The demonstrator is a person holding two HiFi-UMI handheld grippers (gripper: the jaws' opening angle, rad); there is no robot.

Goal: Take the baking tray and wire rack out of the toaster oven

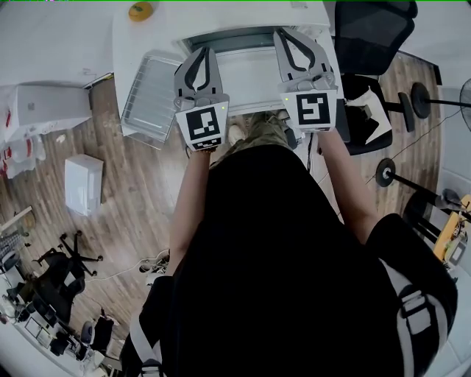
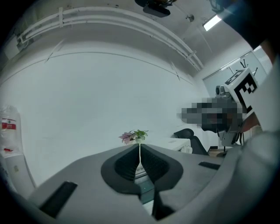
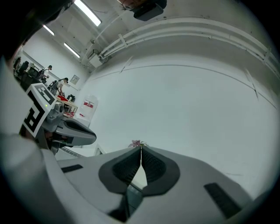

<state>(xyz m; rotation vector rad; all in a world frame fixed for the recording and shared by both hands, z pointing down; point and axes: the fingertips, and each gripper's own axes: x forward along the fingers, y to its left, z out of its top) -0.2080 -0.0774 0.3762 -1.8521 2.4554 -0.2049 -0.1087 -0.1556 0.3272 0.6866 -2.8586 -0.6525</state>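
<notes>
A silvery tray with a wire rack (image 1: 151,94) lies on the white table (image 1: 132,44), left of the white toaster oven (image 1: 250,74). I cannot tell whether tray and rack are one piece or two stacked. My left gripper (image 1: 200,53) hovers over the oven's left edge, right beside the tray, its jaws shut with nothing between them. The right gripper (image 1: 288,34) is over the oven's right edge, also shut and empty. The left gripper (image 2: 139,151) shows its pads meeting in the left gripper view. So does the right gripper (image 3: 141,153) in the right gripper view.
An orange round object (image 1: 140,10) sits at the table's far edge. A small potted plant (image 2: 134,136) stands beyond the jaws. A black office chair (image 1: 368,33) is on the right. A white box (image 1: 82,182) rests on the wooden floor at left.
</notes>
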